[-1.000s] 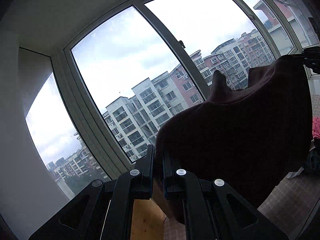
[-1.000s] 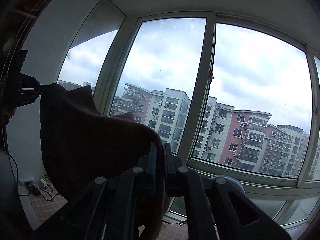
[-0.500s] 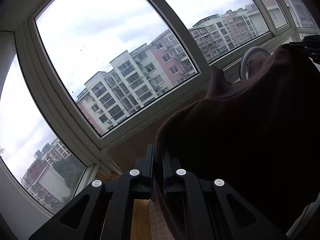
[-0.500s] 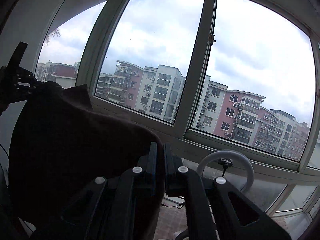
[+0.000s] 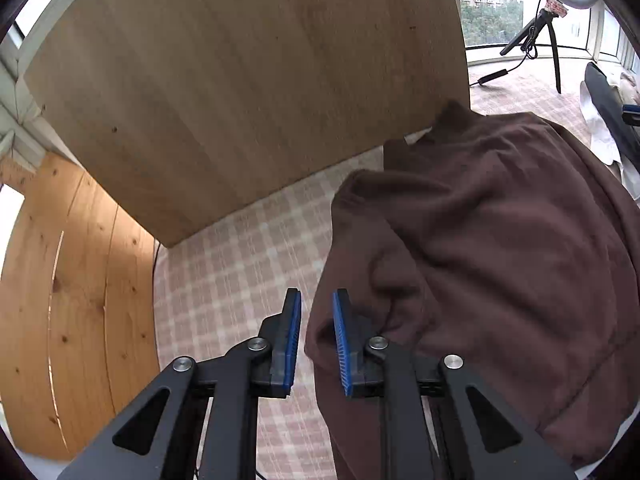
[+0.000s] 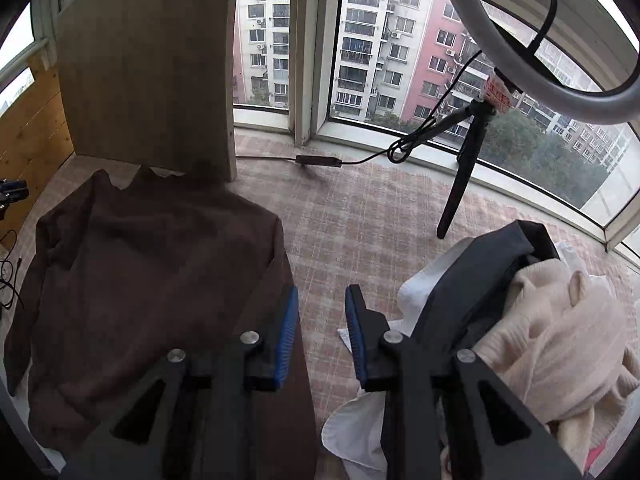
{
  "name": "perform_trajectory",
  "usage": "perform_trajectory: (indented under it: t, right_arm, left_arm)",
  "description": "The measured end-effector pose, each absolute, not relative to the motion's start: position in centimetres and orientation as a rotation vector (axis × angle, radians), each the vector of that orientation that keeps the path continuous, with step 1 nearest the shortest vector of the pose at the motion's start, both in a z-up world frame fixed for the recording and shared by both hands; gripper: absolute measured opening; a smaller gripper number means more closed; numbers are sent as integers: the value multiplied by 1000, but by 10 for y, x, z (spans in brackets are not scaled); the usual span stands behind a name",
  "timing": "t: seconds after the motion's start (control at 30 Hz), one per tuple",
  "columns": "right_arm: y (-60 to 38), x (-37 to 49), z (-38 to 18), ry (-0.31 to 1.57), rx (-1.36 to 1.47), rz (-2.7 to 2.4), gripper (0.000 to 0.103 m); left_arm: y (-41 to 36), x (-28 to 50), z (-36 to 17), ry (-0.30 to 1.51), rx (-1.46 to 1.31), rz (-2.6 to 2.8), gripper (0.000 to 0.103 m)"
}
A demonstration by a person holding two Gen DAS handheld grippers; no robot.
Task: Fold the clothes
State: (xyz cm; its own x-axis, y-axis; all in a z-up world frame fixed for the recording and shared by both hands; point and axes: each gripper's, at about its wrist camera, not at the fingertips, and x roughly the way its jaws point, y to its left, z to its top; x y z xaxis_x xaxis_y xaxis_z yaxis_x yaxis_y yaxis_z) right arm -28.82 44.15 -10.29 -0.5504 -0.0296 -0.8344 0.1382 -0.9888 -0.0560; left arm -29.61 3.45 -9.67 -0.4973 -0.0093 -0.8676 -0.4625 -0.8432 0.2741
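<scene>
Both my hand-held grippers [image 5: 316, 340] [image 6: 322, 332] gape, holding nothing — the brown top [image 6: 152, 280] lies spread on the checked cloth [image 6: 360, 232], rumpled; a crooked fold could set in.

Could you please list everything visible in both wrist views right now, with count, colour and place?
brown garment: one, dark brown, spread on the checked surface, ahead-left of the right tongs.
checked surface: one, pink and white, under the clothes.
clothes pile: one heap, cream, dark grey and white, right side.
wooden board: one, light brown, standing behind the garment.
ring light: one, white ring on black tripod, by the window.
window: apartment blocks outside.
left tongs: black, blue pads, open.
right tongs: black, blue pads, open.
</scene>
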Motion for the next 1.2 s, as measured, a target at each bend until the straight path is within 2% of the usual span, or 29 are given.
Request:
perform_trajectory:
  t: [0.07, 0.2, 0.23, 0.4, 0.43, 0.53, 0.63, 0.67, 0.7, 0.73, 0.9, 1.03, 1.1, 1.13, 1.17, 1.2]
  right_arm:
    - [444, -256, -120, 146, 1484, -2639, 41]
    - [433, -208, -144, -38, 1561, -2543, 45]
    - [429, -198, -148, -93, 1577, -2515, 46]
    - [404, -198, -173, -55, 1632, -2491, 46]
    - [400, -198, -176, -55, 1644, -2481, 46]
    - [389, -200, -185, -3, 1689, -2444, 46]
    - [382, -203, -193, 83, 1708, -2422, 46]
    - [384, -203, -194, 84, 1721, -2409, 42]
    - [385, -204, -195, 85, 1733, -2395, 13]
    - [387, -205, -196, 86, 1746, -2382, 4]
    - [423, -200, -158, 253, 1763, -2607, 4]
    - [451, -197, -127, 402, 1761, -2786, 6]
    - [465, -196, -112, 482, 1754, -2874, 10]
    - [470, -188, -100, 419, 1717, -2883, 11]
    - [473, -179, -90, 359, 1685, -2874, 18]
    - [474, -169, -81, 337, 1656, -2861, 30]
  left_arm:
    - [13, -269, -114, 599, -1448, 2411, 24]
    - [-22, -237, -171, 359, -1668, 2279, 28]
    - [-23, -230, -185, 349, -1691, 2257, 28]
    - [-9, -218, -213, 310, -1704, 2252, 29]
    - [-5, -216, -215, 325, -1694, 2257, 28]
    - [-3, -212, -218, 345, -1689, 2269, 9]
    - [-16, -209, -203, 280, -1664, 2305, 7]
    - [-21, -207, -195, 287, -1650, 2328, 6]
    - [-26, -205, -187, 295, -1637, 2353, 6]
    - [-34, -205, -178, 311, -1628, 2389, 6]
    - [-87, -214, -152, 394, -1685, 2575, 10]
    - [-112, -208, -144, 438, -1731, 2623, 29]
    - [-117, -196, -135, 423, -1696, 2630, 30]
    - [-120, -189, -129, 398, -1677, 2621, 35]
    - [-123, -183, -124, 374, -1657, 2611, 37]
    - [-126, -177, -118, 350, -1638, 2601, 36]
